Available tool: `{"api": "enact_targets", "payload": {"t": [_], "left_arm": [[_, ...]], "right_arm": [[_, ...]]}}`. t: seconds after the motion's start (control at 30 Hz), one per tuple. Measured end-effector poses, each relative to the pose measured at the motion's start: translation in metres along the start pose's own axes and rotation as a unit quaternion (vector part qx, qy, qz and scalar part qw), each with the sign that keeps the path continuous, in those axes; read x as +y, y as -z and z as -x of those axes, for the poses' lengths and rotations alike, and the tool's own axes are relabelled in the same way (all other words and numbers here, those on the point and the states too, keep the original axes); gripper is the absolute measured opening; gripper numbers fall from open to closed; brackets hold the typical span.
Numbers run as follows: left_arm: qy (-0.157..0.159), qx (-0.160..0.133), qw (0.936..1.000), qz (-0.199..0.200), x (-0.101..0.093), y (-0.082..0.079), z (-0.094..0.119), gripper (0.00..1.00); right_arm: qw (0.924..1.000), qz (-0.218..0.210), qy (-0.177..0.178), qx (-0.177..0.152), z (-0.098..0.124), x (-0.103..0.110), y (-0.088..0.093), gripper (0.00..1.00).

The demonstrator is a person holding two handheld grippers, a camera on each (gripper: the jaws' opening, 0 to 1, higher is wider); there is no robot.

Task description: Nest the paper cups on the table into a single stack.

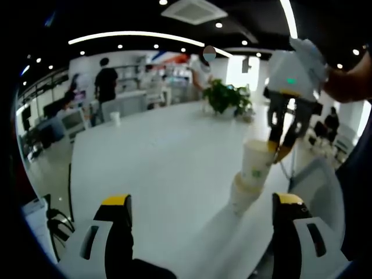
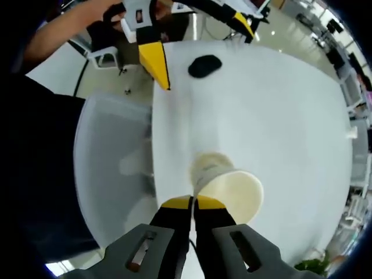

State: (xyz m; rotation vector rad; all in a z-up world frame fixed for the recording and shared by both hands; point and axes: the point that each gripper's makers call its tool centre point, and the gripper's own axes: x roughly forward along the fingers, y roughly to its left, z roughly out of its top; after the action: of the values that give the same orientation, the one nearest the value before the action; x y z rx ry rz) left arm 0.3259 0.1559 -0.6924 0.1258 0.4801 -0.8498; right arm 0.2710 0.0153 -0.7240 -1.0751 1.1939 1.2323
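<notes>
- a short stack of cream paper cups [image 1: 249, 180] stands near the right side of the white tabletop [image 1: 163, 157] in the left gripper view; a lower cup sits on the surface with a taller cup nested in it, leaning a little.
- in the right gripper view the top cream paper cup [image 2: 231, 192] is seen from above, its round open mouth facing the camera and the cup beneath it showing just behind.
- the right tool [image 2: 193, 203] has its yellow-tipped jaws pressed nearly together on the near rim of that top cup, pinching the cup wall between them.
- from the left gripper view the same right tool [image 1: 281, 145] comes down from above, its dark jaws meeting at the cup's rim.
- the left tool [image 1: 203, 203] hangs low over the tabletop with its two yellow-tipped jaws spread wide and nothing between them; the stack stands beyond them, nearer the right jaw.
- in the right gripper view the left tool [image 2: 197, 43] appears at the top, held by a person's hand, jaws wide apart above the tabletop.
- a small black object [image 2: 204, 65] lies on the tabletop near that tool.
- a potted green plant [image 1: 224, 97] stands at the far end of the tabletop.
- a lone white cup [image 1: 115, 118] sits far off on the left.
- people stand in the office background.
</notes>
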Motion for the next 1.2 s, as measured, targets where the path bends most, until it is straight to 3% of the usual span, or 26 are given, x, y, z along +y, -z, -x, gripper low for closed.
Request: {"api": "enact_targets", "payload": {"t": [1.2], "left_arm": [[-0.001,0.008,0.9999,0.01,0.001,0.009,-0.004,0.98]], "right_arm": [[0.9998,-0.012,-0.004,0.012,-0.059,-0.004,0.006,0.0]]}}
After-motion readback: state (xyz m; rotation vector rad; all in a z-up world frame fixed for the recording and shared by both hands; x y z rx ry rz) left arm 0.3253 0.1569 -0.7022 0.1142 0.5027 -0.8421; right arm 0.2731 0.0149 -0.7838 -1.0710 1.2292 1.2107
